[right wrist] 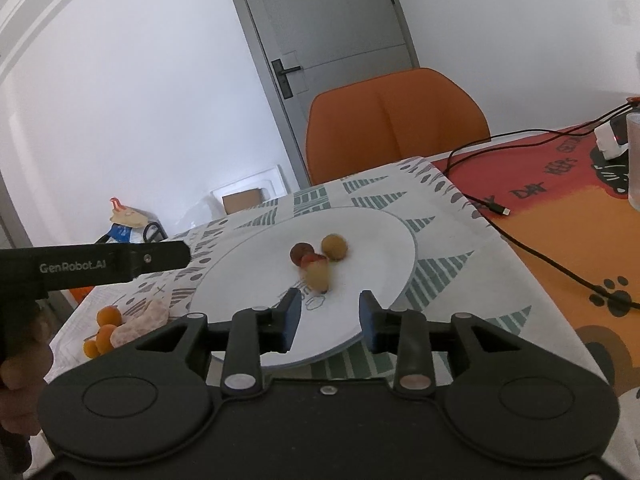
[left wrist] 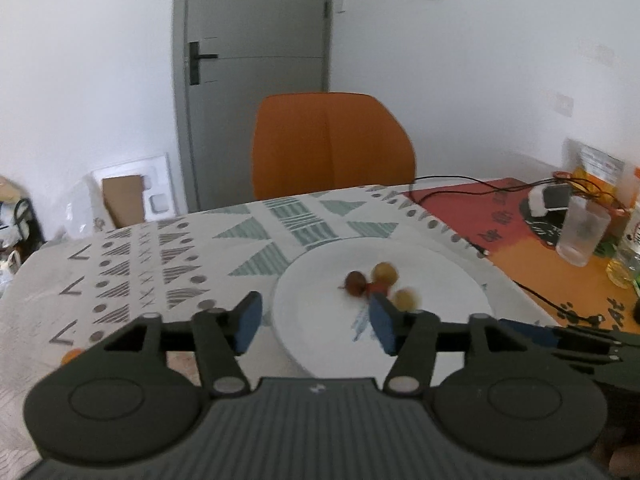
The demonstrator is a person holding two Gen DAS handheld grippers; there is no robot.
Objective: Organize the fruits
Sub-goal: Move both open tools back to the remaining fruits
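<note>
A table (right wrist: 500, 264) carries two cloths: a white one with grey and green triangles (left wrist: 132, 264) on the left, an orange-red one with paw prints (right wrist: 568, 216) on the right. A white plate (right wrist: 372, 248) lies on the patterned cloth. Small orange fruits (right wrist: 105, 326) lie near its left edge. A clear cup (left wrist: 582, 232) and black cables (right wrist: 532, 248) lie on the right cloth.

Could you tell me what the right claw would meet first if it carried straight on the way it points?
Probably the pale fruit on the plate, just ahead of the open right claw; depth is uncertain.
</note>
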